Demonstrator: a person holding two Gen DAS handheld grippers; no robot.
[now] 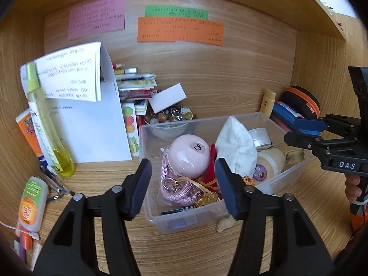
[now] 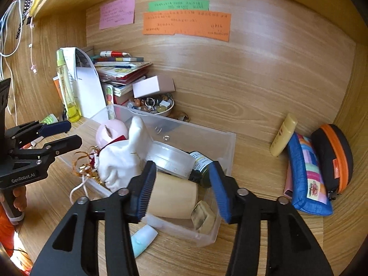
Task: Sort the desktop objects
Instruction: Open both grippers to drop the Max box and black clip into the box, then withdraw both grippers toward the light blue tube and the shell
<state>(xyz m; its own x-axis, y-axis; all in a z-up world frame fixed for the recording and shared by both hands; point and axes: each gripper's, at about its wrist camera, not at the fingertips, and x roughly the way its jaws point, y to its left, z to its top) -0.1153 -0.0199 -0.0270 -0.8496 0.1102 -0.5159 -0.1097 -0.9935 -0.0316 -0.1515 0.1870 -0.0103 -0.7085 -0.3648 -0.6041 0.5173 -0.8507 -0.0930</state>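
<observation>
Black-armed left gripper and right gripper, lower centre, tilted down over the clear bin, jaws apart, gripping nothing.

The clear box sits in the middle of the desk. In it lie a round ball-shaped thing, a rope strap, a cloth bag and a round tin. At 11 o'clock behind the box is a bowl of beads. Behind that is a pile of books. At 9 o'clock a spray bottle stands before a sheet of paper. At 2 o'clock, in the right wrist view, a small bottle, a pencil case and a zip pouch lie side by side.
</observation>
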